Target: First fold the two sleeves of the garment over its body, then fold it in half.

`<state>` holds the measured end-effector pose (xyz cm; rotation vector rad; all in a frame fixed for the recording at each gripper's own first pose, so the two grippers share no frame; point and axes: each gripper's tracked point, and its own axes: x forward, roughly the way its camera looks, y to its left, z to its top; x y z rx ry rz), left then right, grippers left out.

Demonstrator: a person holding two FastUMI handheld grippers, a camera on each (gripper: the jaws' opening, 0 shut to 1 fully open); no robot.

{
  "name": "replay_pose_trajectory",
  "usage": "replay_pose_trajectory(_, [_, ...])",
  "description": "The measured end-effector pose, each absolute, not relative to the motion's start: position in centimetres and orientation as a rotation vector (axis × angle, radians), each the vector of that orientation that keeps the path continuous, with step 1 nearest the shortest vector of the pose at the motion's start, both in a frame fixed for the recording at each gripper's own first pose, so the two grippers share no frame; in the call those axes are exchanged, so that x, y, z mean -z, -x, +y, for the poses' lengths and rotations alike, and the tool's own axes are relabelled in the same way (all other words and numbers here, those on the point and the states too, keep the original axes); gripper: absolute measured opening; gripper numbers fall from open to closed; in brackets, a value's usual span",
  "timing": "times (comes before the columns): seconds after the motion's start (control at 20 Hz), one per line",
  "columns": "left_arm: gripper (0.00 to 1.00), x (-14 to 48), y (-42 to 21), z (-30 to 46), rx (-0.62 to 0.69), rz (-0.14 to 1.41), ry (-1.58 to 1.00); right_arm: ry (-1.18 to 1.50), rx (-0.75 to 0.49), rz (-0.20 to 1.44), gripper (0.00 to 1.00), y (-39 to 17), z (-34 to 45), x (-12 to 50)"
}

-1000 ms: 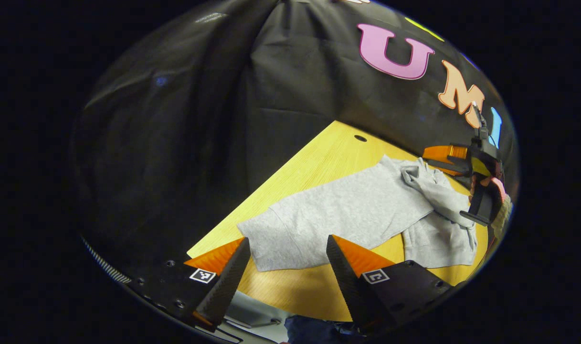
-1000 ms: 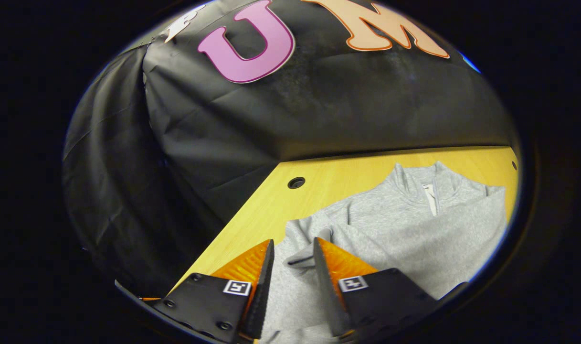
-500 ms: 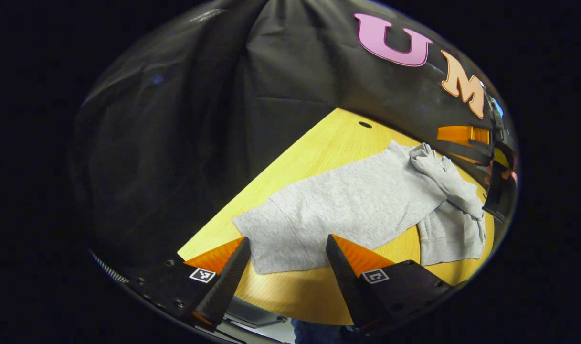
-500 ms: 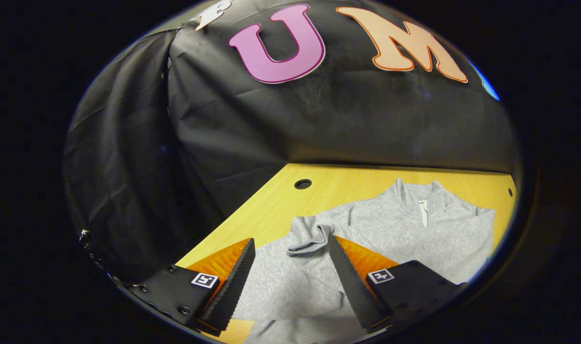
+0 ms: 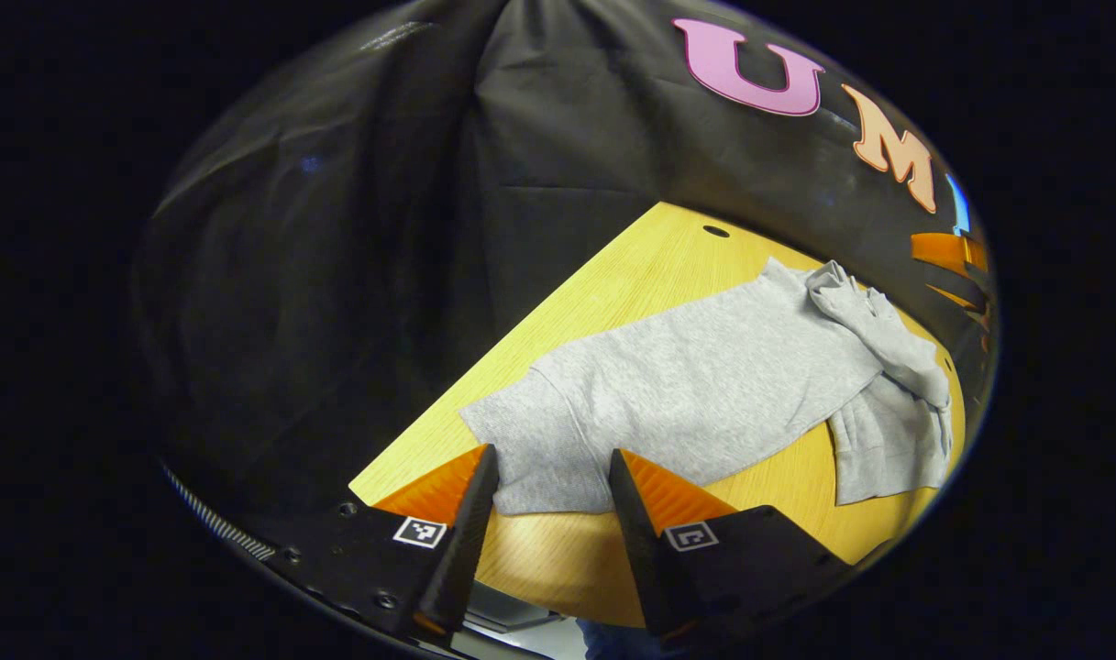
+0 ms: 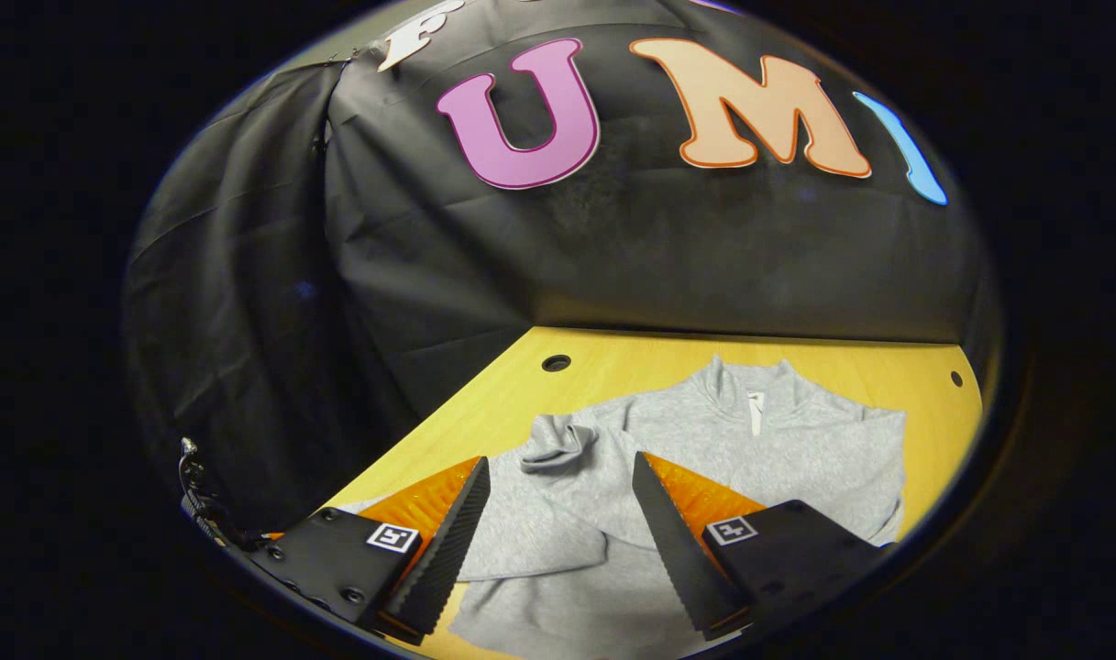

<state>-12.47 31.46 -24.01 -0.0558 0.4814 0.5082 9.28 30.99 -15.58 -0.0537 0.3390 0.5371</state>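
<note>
R gripper [image 6: 558, 513] spread, holding nothing; grey garment [image 6: 704, 449] lay on table [image 6: 613, 353] just ahead and under its fingers, one sleeve [image 6: 558, 445] already bunched over body. L gripper [image 5: 548, 500] also spread, empty, cuff of other sleeve [image 5: 539, 449] just ahead between its fingers. Judged: 2nd sleeve fold in hand. Next: L to pinch cuff, carry it over body.

Each hand-held gripper has a black body studded with round screws, the left hand-held gripper [image 5: 548, 458] and the right hand-held gripper [image 6: 558, 472] alike. Both carry two wedge-shaped fingers with ridged inner faces. A small square black-and-white marker sits at the base of each finger.
</note>
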Motion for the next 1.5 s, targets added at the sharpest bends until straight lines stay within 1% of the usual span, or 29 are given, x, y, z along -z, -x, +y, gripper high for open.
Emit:
replay_pose_trajectory(0.05, [0.66,23.8,12.3,31.3,-0.494,0.482,0.050,0.066,-0.527,0.340,0.94,-8.9,30.0,15.5])
replay_pose_trajectory(0.1, [0.63,24.0,11.7,30.9,-0.485,0.481,0.050,0.080,-0.518,0.342,0.98,-8.5,28.9,15.7])
replay_pose_trajectory(0.15, [0.49,23.9,11.2,30.6,-0.478,0.479,0.052,0.093,-0.505,0.345,0.98,-8.1,28.0,15.8])
replay_pose_trajectory(0.2, [0.43,24.0,10.8,30.5,-0.469,0.478,0.054,0.106,-0.495,0.347,0.94,-7.7,26.9,16.0])
replay_pose_trajectory(0.25, [0.27,24.0,10.5,30.4,-0.466,0.483,0.055,0.118,-0.481,0.348,0.98,-7.5,25.9,16.0])
replay_pose_trajectory(0.3, [0.23,24.0,10.5,30.4,-0.471,0.489,0.053,0.124,-0.473,0.348,0.98,-7.1,25.0,16.0])
replay_pose_trajectory(0.35, [0.15,24.0,10.3,30.4,-0.480,0.500,0.050,0.127,-0.468,0.352,0.98,-6.8,24.3,16.0])
replay_pose_trajectory(0.5, [0.10,24.0,10.2,30.4,-0.512,0.528,0.023,0.140,-0.452,0.348,0.98,-6.3,22.5,15.5])
replay_pose_trajectory(0.55, [0.06,24.0,10.1,30.4,-0.523,0.535,0.016,0.136,-0.447,0.341,0.98,-6.2,22.0,15.2])
replay_pose_trajectory(0.6, [0.05,24.0,10.0,30.3,-0.534,0.541,0.014,0.125,-0.444,0.335,0.94,-6.0,21.6,14.8])
replay_pose_trajectory(0.7, [0.01,23.9,9.4,29.5,-0.523,0.553,0.048,0.102,-0.428,0.333,0.94,-5.7,20.4,14.6])
replay_pose_trajectory(0.75, [0.01,23.9,8.9,28.8,-0.509,0.556,0.081,0.095,-0.417,0.335,0.98,-5.6,19.7,14.5])
replay_pose_trajectory(0.8, [0.00,23.8,8.6,28.3,-0.498,0.560,0.111,0.088,-0.406,0.337,0.98,-5.6,18.8,14.5])
replay_pose_trajectory(0.9, [0.01,22.6,7.6,27.3,-0.484,0.536,0.135,0.077,-0.385,0.338,0.98,-5.6,17.2,14.2])
replay_pose_trajectory(0.95, [0.01,21.7,7.0,26.6,-0.474,0.520,0.128,0.074,-0.371,0.334,0.94,-5.7,16.2,14.0])
replay_pose_trajectory(1.05, [0.01,19.7,5.6,24.6,-0.435,0.484,0.109,0.065,-0.349,0.331,0.94,-5.8,14.3,13.7])
replay_pose_trajectory(1.1, [0.01,18.8,4.7,23.2,-0.410,0.468,0.103,0.057,-0.340,0.335,0.97,-5.9,13.4,13.6])
replay_pose_trajectory(1.35, [0.00,14.7,0.3,14.3,-0.258,0.409,0.093,0.051,-0.292,0.327,0.98,-6.2,8.6,12.9])
replay_pose_trajectory(1.4, [0.02,14.1,-0.8,12.2,-0.221,0.399,0.085,0.049,-0.280,0.324,0.98,-6.3,7.6,12.9])
replay_pose_trajectory(1.45, [0.00,13.6,-1.8,10.2,-0.186,0.391,0.071,0.048,-0.268,0.322,0.98,-6.2,6.7,12.9])
replay_pose_trajectory(1.5, [0.00,13.3,-2.5,8.3,-0.155,0.390,0.049,0.045,-0.260,0.320,0.98,-6.3,5.7,12.8])
